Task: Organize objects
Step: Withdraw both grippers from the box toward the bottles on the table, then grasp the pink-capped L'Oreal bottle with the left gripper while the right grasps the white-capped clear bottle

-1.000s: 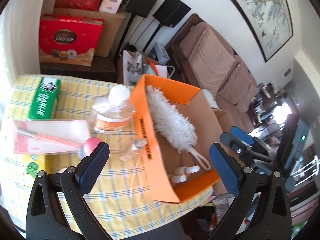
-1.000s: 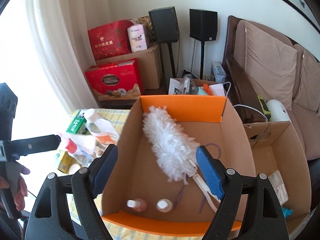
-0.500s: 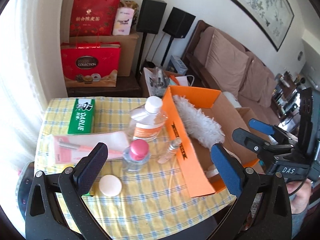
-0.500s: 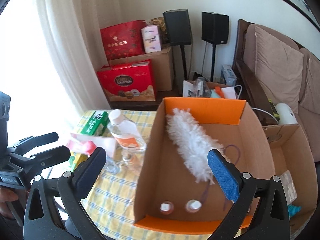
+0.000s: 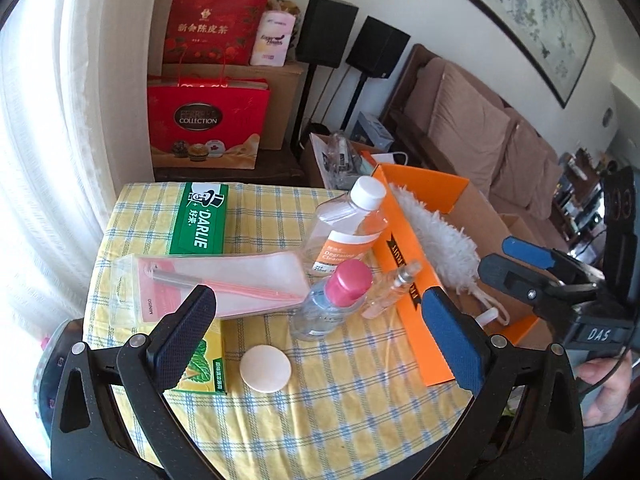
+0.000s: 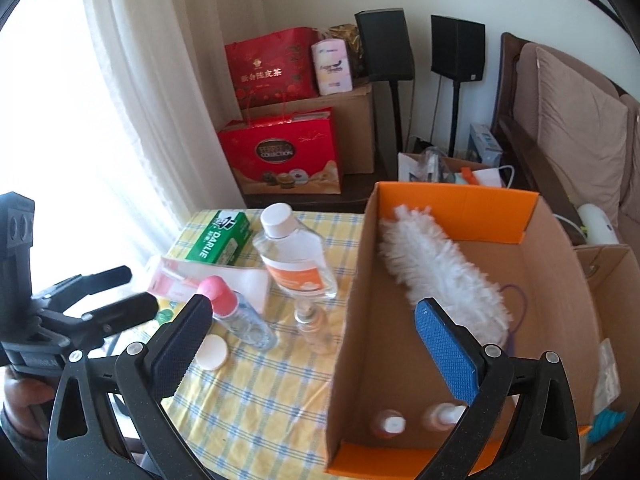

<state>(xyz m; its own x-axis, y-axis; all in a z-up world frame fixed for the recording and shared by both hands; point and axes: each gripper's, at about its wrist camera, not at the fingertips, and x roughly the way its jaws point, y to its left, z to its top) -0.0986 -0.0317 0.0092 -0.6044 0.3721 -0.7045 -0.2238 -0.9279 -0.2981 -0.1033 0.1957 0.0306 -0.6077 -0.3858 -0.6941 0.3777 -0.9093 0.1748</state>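
An orange cardboard box point(image 5: 408, 276) point(image 6: 460, 204) stands on the right of a yellow checked table point(image 5: 320, 400). It holds a white duster point(image 6: 436, 272) and two small bottles point(image 6: 390, 424). On the cloth lie a large clear cleanser bottle point(image 5: 348, 228), a pink-capped bottle point(image 5: 332, 300), a small glass spray bottle point(image 5: 394, 288), a round white pad point(image 5: 265, 368), a pink packaged tool point(image 5: 216, 284), a green Darlie box point(image 5: 202, 220) and a yellow-green box point(image 5: 204, 364). My left gripper point(image 5: 320, 336) is open and empty above the table's near side. My right gripper point(image 6: 312, 344) is open and empty by the box's left wall.
Red gift bags point(image 5: 208, 120) and cardboard boxes stand behind the table, with two black speakers point(image 5: 352, 44) and a brown sofa point(image 5: 480, 136). A curtain point(image 5: 52, 120) hangs at left. A second open cardboard box point(image 6: 608, 300) sits right of the orange one.
Both grippers have pulled back and shifted left. More of the table shows in both views now. No object has moved.
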